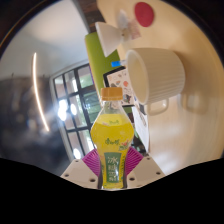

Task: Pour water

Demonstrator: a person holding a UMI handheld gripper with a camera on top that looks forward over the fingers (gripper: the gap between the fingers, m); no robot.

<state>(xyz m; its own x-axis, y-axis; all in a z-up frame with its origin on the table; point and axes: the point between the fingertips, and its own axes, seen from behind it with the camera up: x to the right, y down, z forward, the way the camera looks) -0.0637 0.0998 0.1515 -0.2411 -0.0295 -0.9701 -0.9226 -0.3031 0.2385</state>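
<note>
**Bottle in the claw, cup waiting above it**

At the bottom centre of the frame the claw point(113, 168) is closed on a small clear plastic bottle of yellow liquid point(112, 135), with an orange cap point(112, 94) and a green-and-yellow label. The magenta pads point(92, 163) press against its lower body from either side, so the bottle appears carried by the claw and not resting on any surface. It stands upright relative to the claw, cap pointing toward the middle of the frame.

Just above and to the right of the cap, in the upper right of the frame, sits a white ribbed cup with a handle point(156, 75), its open mouth turned toward the left. A lime-green panel point(100, 52) rises behind it, and a white card with a pink dot point(145, 14) shows at the top. To the left, a dark-framed window point(72, 100) lets in bright light. No worktop can be made out under the cup.

By my reading, the grasp is done and the step in hand is carrying the bottle toward the cup. The cap looks to be on (which would block any pour), so it may have to come off first. The next move calls for bringing the bottle's neck over the cup's mouth and then tipping slowly, keeping the neck inside the rim so nothing spills down the ribbed side.
</note>
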